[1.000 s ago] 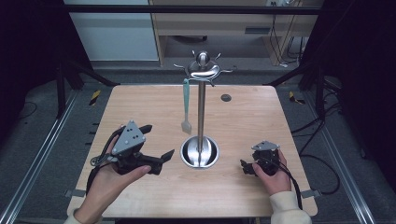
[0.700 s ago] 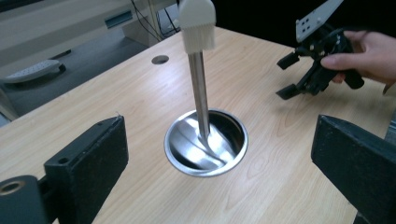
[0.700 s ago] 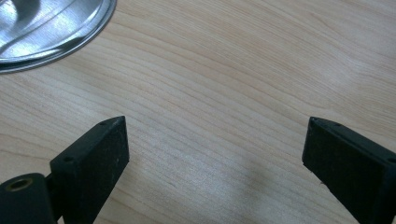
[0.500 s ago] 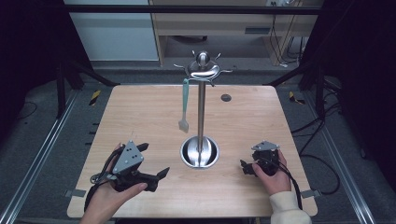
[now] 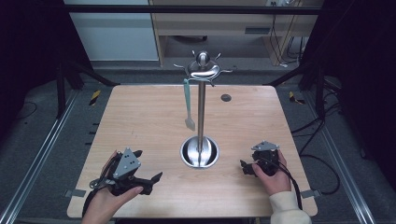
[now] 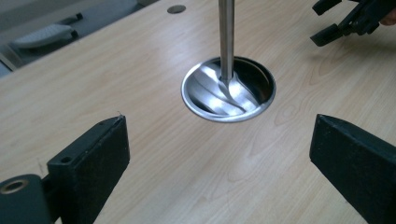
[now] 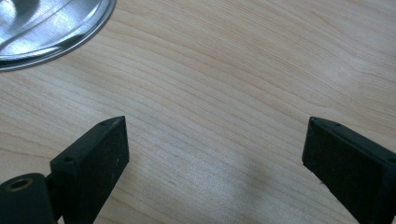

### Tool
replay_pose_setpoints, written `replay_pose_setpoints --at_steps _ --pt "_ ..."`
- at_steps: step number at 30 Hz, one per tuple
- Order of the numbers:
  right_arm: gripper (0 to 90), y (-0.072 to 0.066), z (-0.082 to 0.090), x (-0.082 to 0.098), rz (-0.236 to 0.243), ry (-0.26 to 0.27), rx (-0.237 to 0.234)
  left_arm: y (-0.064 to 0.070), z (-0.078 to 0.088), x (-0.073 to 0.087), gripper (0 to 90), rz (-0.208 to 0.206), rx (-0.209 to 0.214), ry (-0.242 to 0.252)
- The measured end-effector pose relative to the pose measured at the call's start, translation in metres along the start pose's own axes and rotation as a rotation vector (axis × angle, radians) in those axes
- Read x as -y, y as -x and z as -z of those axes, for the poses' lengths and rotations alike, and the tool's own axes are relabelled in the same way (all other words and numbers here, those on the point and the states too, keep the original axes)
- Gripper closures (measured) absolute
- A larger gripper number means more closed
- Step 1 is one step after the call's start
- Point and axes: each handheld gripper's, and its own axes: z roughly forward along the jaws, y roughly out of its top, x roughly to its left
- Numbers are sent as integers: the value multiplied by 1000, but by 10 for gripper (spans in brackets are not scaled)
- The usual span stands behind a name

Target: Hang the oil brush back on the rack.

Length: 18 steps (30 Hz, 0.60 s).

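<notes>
A steel utensil stand (image 5: 201,107) rises from a round dished base (image 5: 199,152) in the middle of the wooden table (image 5: 140,116). A pale green spatula (image 5: 188,101) hangs from one of the hooks at its top (image 5: 202,69). My left gripper (image 5: 149,169) rests near the front left edge, open and empty, pointing toward the base. In the left gripper view its jaws (image 6: 217,123) frame the base (image 6: 227,88) and the pole (image 6: 226,37). My right gripper (image 5: 243,167) sits right of the base, open, holding nothing. Its jaws (image 7: 215,123) stand wide over bare wood, with the base rim (image 7: 51,28) at top left.
A small dark round hole (image 5: 226,97) marks the table behind the stand. Black frame bars and cables run along the floor on both sides. A wooden cabinet (image 5: 224,28) stands beyond the far edge. The right gripper (image 6: 348,21) appears far off in the left gripper view.
My left gripper has drawn back toward the near edge of the table, away from the stand base. The right gripper and the spatula have stayed put.
</notes>
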Motion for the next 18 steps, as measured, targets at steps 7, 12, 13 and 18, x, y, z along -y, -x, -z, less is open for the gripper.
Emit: replay_pose_setpoints --at_steps 7,12,13,18 --pt "79 0 0 0 1 -1 0 -6 -10 21 45 4 -25 -47" --pt "79 0 0 0 3 -1 0 -16 -17 40 46 31 -44 -84" --pt "79 0 0 0 0 -2 1 -19 -18 43 47 36 -52 -90" --pt "79 0 -1 1 0 -5 2 -34 -21 57 50 52 -88 -121"
